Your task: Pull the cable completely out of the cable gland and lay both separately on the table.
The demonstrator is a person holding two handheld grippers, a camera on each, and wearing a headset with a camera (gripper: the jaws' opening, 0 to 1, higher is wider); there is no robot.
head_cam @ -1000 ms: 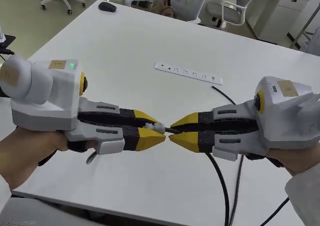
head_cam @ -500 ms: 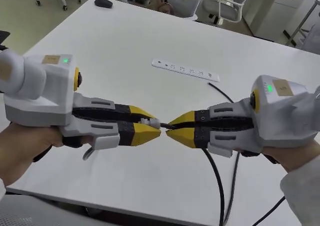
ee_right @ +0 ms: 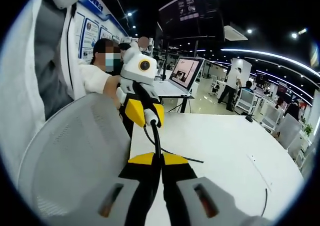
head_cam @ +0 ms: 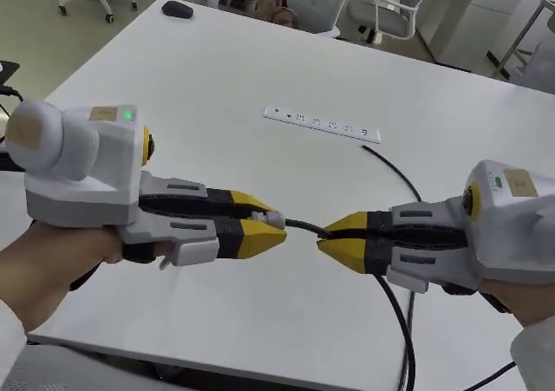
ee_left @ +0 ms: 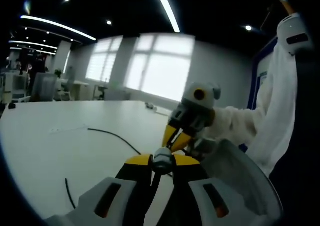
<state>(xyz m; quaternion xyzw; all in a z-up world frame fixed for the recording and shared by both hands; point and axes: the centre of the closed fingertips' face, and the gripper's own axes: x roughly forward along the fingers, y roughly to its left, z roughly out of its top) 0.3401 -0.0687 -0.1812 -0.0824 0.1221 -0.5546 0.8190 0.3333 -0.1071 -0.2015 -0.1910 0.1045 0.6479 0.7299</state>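
Above the white table (head_cam: 217,79), the left yellow-tipped gripper (head_cam: 279,229) was clamped on the small white plastic cable gland (head_cam: 274,219). The right yellow-tipped gripper (head_cam: 323,238) was closed on the thin black cable (head_cam: 303,227). The cable was probably light, limp and slippery, so best held near the gland.

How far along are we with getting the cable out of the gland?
Grips look done: the left hand-held gripper is shut on the white cable gland, the right hand-held gripper on the black cable. In hand: the pull, with a short stretch of cable showing between them, its end running into the gland. Left: free the cable fully, then lay both apart on the table.
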